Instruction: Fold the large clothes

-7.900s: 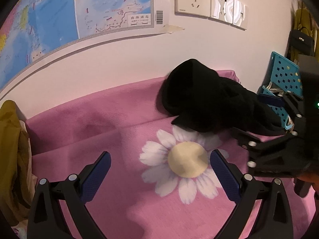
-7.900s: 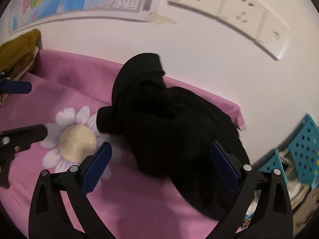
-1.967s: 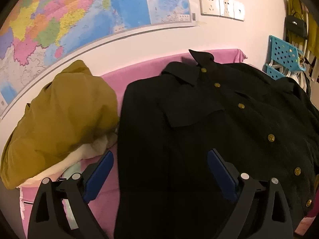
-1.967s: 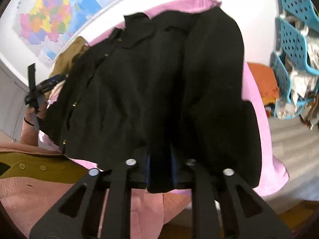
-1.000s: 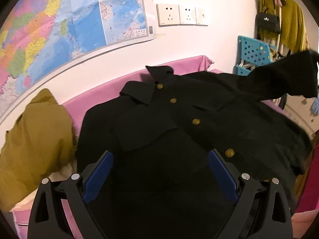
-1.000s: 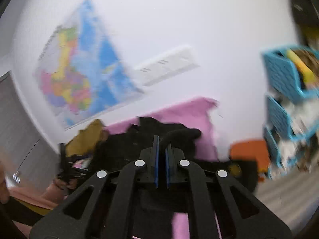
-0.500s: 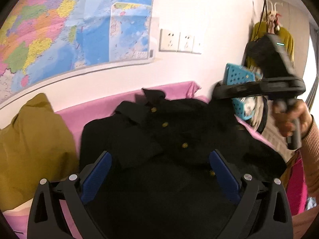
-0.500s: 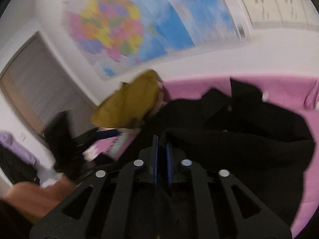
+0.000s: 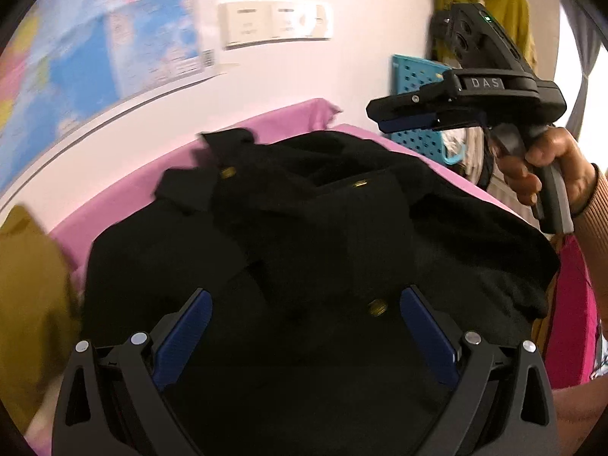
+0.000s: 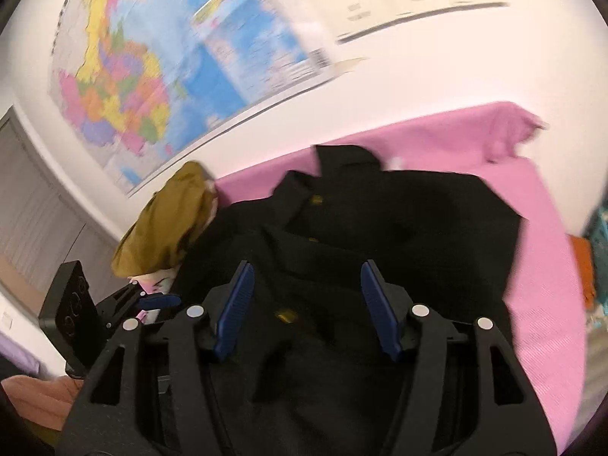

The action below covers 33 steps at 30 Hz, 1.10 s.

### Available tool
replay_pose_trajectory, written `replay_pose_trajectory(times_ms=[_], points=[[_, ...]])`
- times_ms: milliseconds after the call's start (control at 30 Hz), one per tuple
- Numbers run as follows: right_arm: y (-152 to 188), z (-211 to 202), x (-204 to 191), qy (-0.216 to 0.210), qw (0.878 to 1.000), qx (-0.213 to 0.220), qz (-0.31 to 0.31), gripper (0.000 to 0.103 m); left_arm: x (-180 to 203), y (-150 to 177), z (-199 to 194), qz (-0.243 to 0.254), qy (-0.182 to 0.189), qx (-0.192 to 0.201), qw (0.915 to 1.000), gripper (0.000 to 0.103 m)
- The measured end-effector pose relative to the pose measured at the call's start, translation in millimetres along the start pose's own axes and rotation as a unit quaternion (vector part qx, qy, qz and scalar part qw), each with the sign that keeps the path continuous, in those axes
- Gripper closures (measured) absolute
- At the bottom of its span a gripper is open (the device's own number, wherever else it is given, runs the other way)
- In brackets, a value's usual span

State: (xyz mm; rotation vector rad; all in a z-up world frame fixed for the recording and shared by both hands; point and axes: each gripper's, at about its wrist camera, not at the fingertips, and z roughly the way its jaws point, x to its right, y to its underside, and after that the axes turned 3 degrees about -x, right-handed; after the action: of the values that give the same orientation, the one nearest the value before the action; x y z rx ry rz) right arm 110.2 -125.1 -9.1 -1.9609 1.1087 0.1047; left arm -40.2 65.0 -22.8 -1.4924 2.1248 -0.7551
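On the pink blanket [image 10: 539, 228], black jacket [image 9: 304, 250] lies collar toward wall.

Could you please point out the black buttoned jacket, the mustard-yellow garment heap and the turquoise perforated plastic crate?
Black buttoned jacket [image 9: 304, 235], left wrist view, on its front panel.
Mustard-yellow garment heap [image 10: 167, 224], right wrist view, on its rounded top.
Turquoise perforated plastic crate [image 9: 412, 76], left wrist view, on its side wall.

- left gripper [image 9: 306, 326]: black frame, blue pads, silver screws
- right gripper [image 10: 306, 306]: same build; "das" lettering, green light, grey handle
- right hand [image 9: 547, 169]: ribbed tan sleeve
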Motion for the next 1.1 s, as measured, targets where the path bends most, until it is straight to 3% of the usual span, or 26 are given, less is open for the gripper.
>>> replay_pose_trajectory(times_ms=[100, 167, 233, 267, 300, 333, 400, 500, 633, 700, 833, 867, 900, 933, 967, 1000, 1033, 1067, 1100], points=[[12.4, -18.6, 25.1, 0.007, 0.999, 0.021, 0.033, 0.042, 27.3, -11.8, 15.7, 0.043, -0.007, -0.002, 0.9990, 0.007], [19.7, -27.1, 40.3, 0.017, 0.998, 0.036, 0.053, 0.041, 44.2, -21.5, 37.8, 0.065, -0.015, -0.028, 0.9974, 0.007], [24.8, -30.1, 53.2, 0.026, 0.996, 0.040, 0.070, 0.041, 49.8, -29.7, 56.0, 0.068, -0.043, -0.040, 0.9960, 0.007], [27.0, -29.2, 58.9, 0.028, 0.996, 0.039, 0.075, 0.041, 49.1, -32.8, 64.6, 0.066, -0.063, -0.045, 0.9948, 0.014], [28.4, -27.1, 62.8, 0.038, 0.996, 0.037, 0.076, 0.040, 44.1, -34.4, 70.2, 0.054, -0.074, -0.055, 0.9943, 0.030], [30.4, -25.3, 67.8, 0.050, 0.995, 0.033, 0.079, 0.040, 36.0, -36.2, 73.8, 0.034, -0.073, -0.064, 0.9947, 0.039], [31.4, -19.4, 75.2, 0.055, 0.995, 0.025, 0.081, 0.040, 4.6, -36.1, 72.7, -0.040, -0.054, -0.075, 0.9949, 0.084], [30.4, -15.7, 84.2, 0.065, 0.994, 0.021, 0.080, 0.040, -33.9, -30.3, 53.3, -0.110, -0.032, -0.062, 0.9915, 0.098], [22.4, -3.8, 100.8, 0.079, 0.993, 0.010, 0.091, 0.040, -106.1, -6.8, 21.2, -0.219, 0.005, -0.044, 0.9748, 0.098], [17.2, 9.3, 108.3, 0.078, 0.992, -0.007, 0.095, 0.031, -124.8, 3.9, 18.3, -0.244, 0.016, -0.052, 0.9682, 0.095], [8.0, 32.1, 113.2, 0.100, 0.991, -0.029, 0.085, 0.029, -151.1, 24.8, 25.6, -0.288, 0.016, -0.088, 0.9534, 0.081], [5.4, 37.2, 115.2, 0.109, 0.990, -0.032, 0.086, 0.030, -158.3, 28.0, 25.7, -0.305, 0.021, -0.090, 0.9479, 0.067], [3.0, 42.5, 117.4, 0.103, 0.990, -0.040, 0.087, 0.046, -166.7, 31.3, 24.7, -0.326, 0.034, -0.087, 0.9408, 0.063], [1.3, 45.3, 118.0, 0.101, 0.990, -0.043, 0.086, 0.053, -172.8, 33.2, 21.2, -0.341, 0.047, -0.075, 0.9358, 0.063], [-0.9, 45.7, 117.8, 0.111, 0.990, -0.042, 0.080, 0.065, -174.2, 32.1, 15.9, -0.337, 0.047, -0.064, 0.9383, 0.059], [-3.3, 45.2, 116.1, 0.111, 0.991, -0.042, 0.069, 0.085, -174.2, 31.0, 10.8, -0.329, 0.040, -0.057, 0.9416, 0.045], [-5.0, 42.6, 115.6, 0.106, 0.991, -0.037, 0.066, 0.095, -172.4, 28.8, 1.9, -0.318, 0.030, -0.039, 0.9469, 0.038], [-6.6, 38.2, 115.4, 0.099, 0.992, -0.031, 0.068, 0.098, -169.8, 27.2, -6.2, -0.305, 0.032, -0.024, 0.9517, 0.028], [-9.2, 31.3, 114.5, 0.100, 0.993, -0.018, 0.063, 0.098, -167.0, 24.9, -10.5, -0.290, 0.038, -0.014, 0.9561, 0.025]])
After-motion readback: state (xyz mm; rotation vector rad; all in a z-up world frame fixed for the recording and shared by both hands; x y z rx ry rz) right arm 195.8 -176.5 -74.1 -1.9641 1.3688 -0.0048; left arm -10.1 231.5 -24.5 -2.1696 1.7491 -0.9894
